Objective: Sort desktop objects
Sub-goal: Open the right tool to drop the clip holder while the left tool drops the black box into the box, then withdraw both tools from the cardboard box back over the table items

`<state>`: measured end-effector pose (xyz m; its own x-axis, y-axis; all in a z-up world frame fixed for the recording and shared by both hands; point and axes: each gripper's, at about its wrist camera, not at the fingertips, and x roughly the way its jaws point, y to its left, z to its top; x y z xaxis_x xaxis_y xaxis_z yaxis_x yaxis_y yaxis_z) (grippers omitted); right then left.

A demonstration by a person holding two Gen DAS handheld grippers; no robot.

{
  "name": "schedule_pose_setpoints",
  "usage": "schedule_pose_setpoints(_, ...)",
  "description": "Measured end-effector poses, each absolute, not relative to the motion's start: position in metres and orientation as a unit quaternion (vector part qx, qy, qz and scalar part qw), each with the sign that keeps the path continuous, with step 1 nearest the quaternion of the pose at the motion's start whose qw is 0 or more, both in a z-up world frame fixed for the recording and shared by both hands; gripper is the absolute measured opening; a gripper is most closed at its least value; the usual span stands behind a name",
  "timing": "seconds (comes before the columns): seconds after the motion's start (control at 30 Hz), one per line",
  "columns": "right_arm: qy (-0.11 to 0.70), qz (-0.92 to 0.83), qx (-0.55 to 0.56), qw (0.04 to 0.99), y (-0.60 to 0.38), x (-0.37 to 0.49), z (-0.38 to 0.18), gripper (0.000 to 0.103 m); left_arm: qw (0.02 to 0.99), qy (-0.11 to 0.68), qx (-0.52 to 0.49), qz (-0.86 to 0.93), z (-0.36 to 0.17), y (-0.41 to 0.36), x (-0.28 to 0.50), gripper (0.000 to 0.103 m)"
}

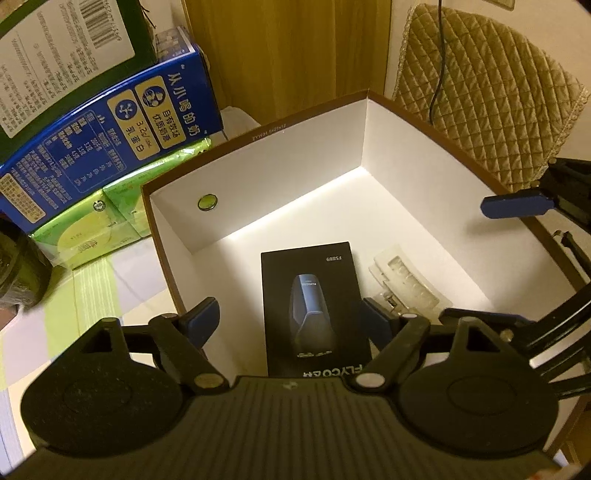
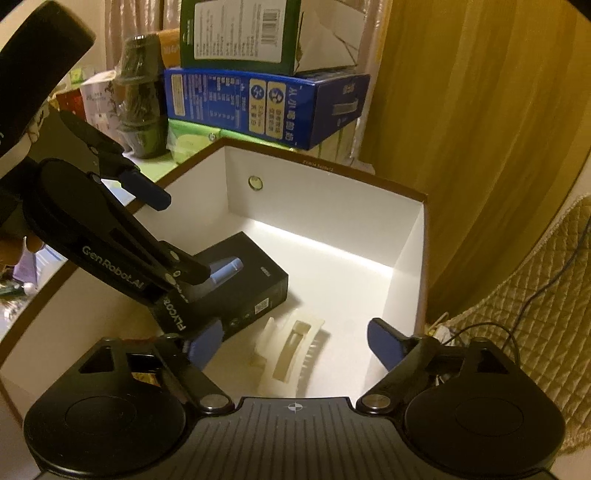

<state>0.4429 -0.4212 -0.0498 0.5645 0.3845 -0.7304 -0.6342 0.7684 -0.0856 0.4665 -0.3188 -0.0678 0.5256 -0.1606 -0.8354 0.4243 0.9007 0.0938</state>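
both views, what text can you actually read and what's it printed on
"FLYCO" and "FS889": black box inside the white bin.
"GenRobot.AI": arm of the left claw.
"从小喝的奶", "3.2g": blue milk carton.
Green carton's label, barcode digits, and the bin rim code: too small to read.

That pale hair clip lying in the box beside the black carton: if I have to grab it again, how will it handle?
The hair clip looks like thin translucent plastic with fine teeth, so probably light, and brittle if squeezed hard. It lies flat on the smooth white floor of the storage box, so a push would likely slide it, not roll it. Its glossy curved back may slip between pads.
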Motion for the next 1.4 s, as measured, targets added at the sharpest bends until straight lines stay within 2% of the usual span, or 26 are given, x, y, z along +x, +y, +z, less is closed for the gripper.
schedule_pose_setpoints(0.33, 0.362, 0.291, -0.118, 0.878, -0.437, 0.414, -0.03, 0.101, 0.872, 0.436, 0.131, -0.178, -0.044, -0.307, 0.434, 0.09)
schedule_pose_setpoints(0.77, 0.353, 0.263, -0.063, 0.896, -0.447, 0.368, -0.011, 0.101, 0.882, 0.428, 0.103, -0.166, -0.021, -0.278, 0.384, 0.098)
schedule_pose_setpoints(1.4, 0.341, 0.241, -0.019, 0.908, -0.43, 0.298, 0.007, 0.101, 0.89, 0.424, 0.073, -0.152, -0.002, -0.228, 0.311, 0.098)
